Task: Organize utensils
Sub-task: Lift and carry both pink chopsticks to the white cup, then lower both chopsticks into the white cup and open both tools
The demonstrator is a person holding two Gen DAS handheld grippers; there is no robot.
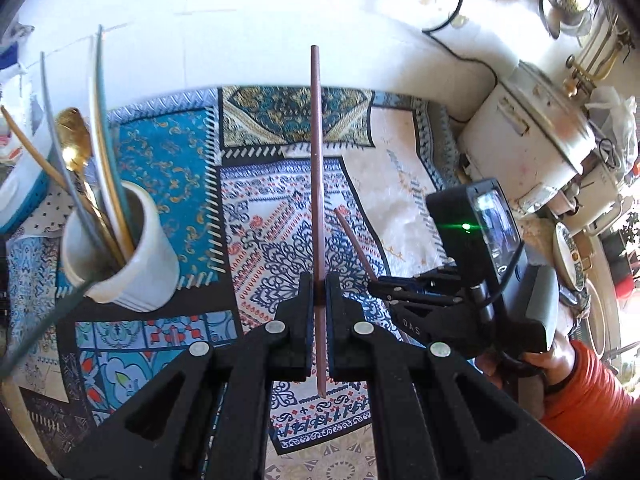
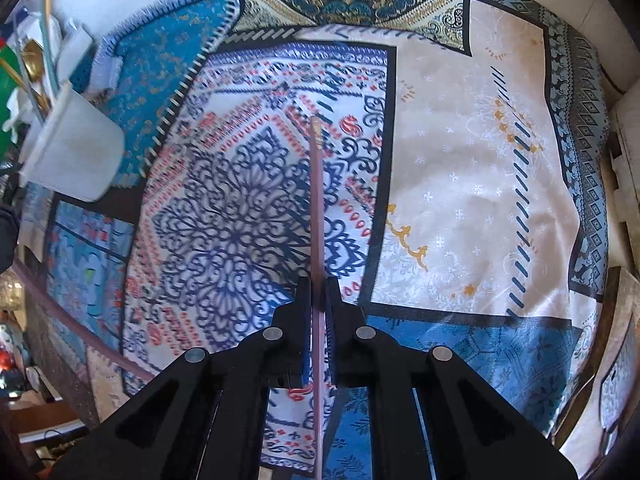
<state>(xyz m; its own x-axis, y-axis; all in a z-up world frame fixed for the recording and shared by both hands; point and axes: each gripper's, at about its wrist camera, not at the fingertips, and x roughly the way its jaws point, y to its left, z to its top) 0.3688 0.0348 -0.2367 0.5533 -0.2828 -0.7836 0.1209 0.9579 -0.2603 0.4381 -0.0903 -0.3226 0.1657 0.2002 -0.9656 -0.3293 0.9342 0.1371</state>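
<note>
from the left wrist we see our left gripper [image 1: 319,292] clenched on a long reddish-brown chopstick [image 1: 316,152] above the patterned patchwork cloth [image 1: 176,160]; a white ceramic cup [image 1: 132,256] of utensils stands left. from the right wrist, our right gripper [image 2: 319,296] pinches a second pale brown chopstick [image 2: 317,200] over that cloth.

Patterned cloth [image 1: 180,160] spreads flat beneath and ahead of the fingers. Dirty white rice cooker [image 1: 532,136] stands off to their right; black cord [image 1: 460,12] trails beyond it. Metal colander [image 1: 568,0] sits far right, against the wall.
</note>
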